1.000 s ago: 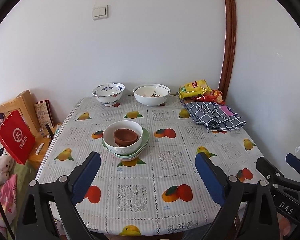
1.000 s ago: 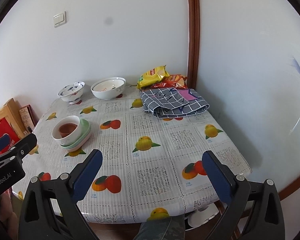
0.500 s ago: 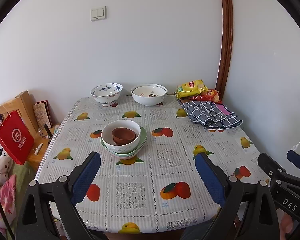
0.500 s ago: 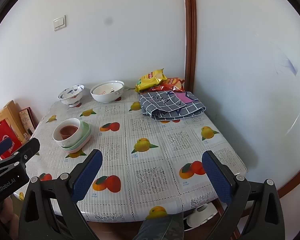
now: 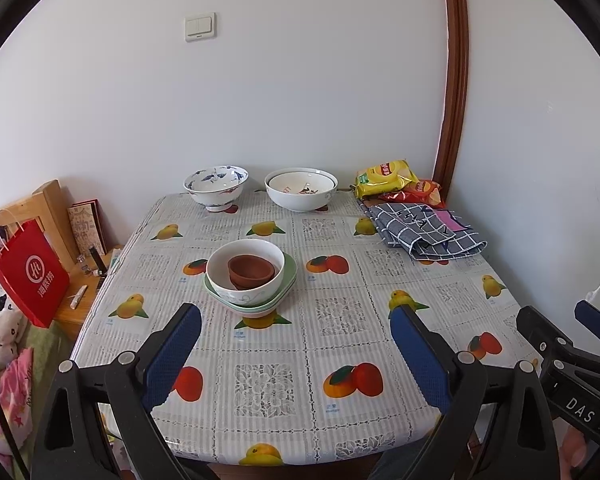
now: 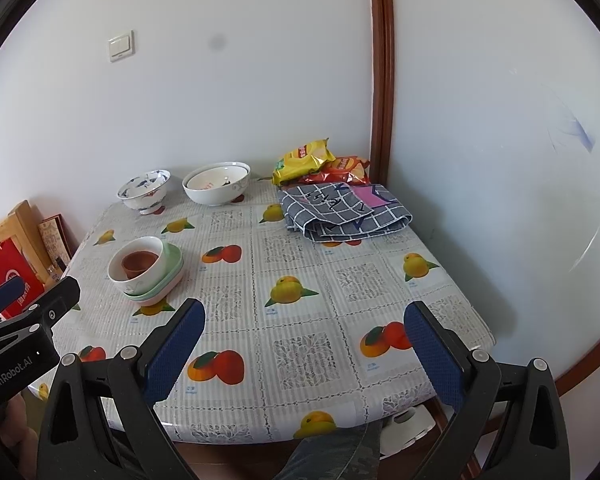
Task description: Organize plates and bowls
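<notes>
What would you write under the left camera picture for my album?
Open left gripper facing a fruit-print table with nested bowls in the middle and two more bowls by the wall.

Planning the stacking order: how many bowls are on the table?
4: blue-patterned white bowl and plain white bowl by the wall; white bowl holding a brown clay bowl mid-table, on green plates. More may hide beneath.

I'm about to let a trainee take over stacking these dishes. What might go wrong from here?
1. The stack is nested: a brown cup sits loose in a white bowl on green plates. Lifting it tilted may spill the cup.
2. The blue-patterned bowl stands on a narrow foot at the table's far edge; a nudge might tip it.
3. Both the left gripper and right gripper are open and far back.
</notes>
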A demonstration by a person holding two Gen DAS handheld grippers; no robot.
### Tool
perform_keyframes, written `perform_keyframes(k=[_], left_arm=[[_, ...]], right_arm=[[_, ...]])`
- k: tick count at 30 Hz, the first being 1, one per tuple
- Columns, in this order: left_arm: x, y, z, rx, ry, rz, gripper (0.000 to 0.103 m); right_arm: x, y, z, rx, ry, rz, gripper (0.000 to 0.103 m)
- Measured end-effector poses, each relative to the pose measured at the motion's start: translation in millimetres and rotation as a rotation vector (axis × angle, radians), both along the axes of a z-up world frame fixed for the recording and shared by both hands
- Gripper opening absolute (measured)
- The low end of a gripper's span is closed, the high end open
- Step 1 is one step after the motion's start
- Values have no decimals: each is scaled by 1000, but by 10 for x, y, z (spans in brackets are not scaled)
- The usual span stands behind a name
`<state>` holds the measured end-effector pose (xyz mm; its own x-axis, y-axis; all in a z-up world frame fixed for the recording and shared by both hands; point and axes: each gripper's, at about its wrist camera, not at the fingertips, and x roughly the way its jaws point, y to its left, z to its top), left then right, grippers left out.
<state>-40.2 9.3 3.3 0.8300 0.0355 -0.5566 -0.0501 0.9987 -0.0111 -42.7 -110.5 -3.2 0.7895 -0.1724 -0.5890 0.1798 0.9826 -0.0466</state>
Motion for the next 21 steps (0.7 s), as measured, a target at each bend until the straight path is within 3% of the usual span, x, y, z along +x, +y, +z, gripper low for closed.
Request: perform_keyframes(k=[21], left_arm=[[-23,-14,31,5,1,-1,96]], right_arm=[[-17,-9,40,15,-12,1,99]])
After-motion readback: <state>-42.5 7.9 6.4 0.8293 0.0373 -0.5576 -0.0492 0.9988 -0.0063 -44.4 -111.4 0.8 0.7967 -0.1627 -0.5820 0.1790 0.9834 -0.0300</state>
